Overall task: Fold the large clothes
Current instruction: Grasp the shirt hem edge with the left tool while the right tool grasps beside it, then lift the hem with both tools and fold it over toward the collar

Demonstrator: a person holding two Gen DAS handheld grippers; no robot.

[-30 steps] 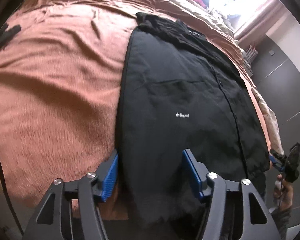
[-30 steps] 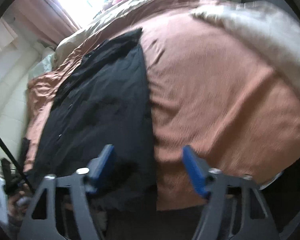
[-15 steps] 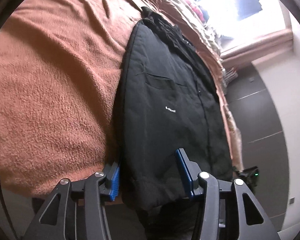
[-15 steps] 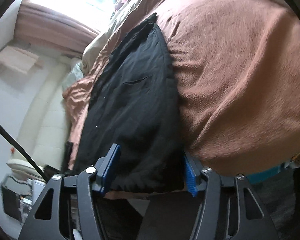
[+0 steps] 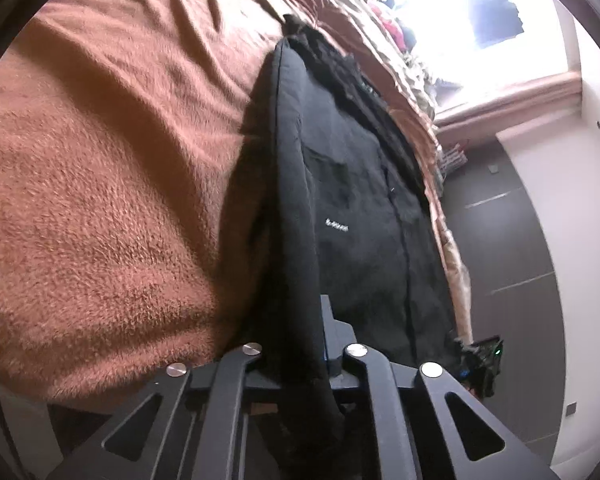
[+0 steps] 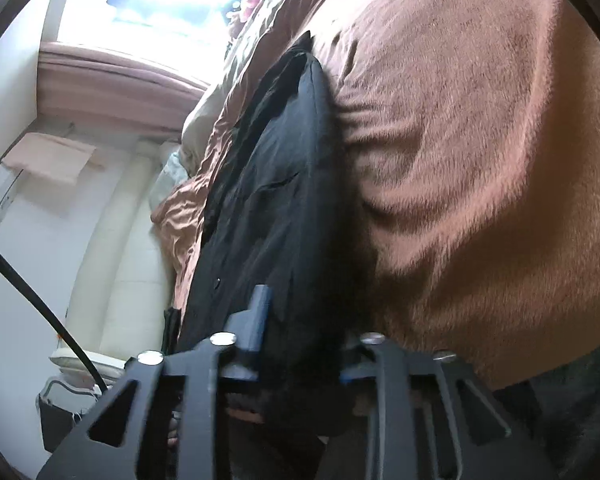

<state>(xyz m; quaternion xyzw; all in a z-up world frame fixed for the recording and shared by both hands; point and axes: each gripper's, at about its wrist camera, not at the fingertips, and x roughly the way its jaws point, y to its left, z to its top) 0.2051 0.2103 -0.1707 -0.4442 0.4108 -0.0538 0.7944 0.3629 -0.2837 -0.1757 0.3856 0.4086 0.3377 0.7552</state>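
Observation:
A large black jacket (image 5: 352,200) with a small white chest logo lies lengthwise on a brown fleece blanket (image 5: 100,184) over a bed. My left gripper (image 5: 296,344) is shut on the jacket's near left hem corner, and the cloth bunches up between the fingers. In the right wrist view the same jacket (image 6: 272,208) runs away from me, and my right gripper (image 6: 300,344) is shut on its near right hem corner at the bed's edge. Both held corners are lifted slightly off the blanket (image 6: 480,140).
A bright window (image 5: 460,4) with a pink curtain rail lies beyond the bed's far end. Dark wardrobe doors (image 5: 512,264) stand right of the bed in the left wrist view. A cream wall and a cable (image 6: 32,292) show left in the right wrist view.
Both grippers dropped to the bed's near edge and went from open to shut on the jacket's hem corners. The hem now bunches and lifts between the fingers.

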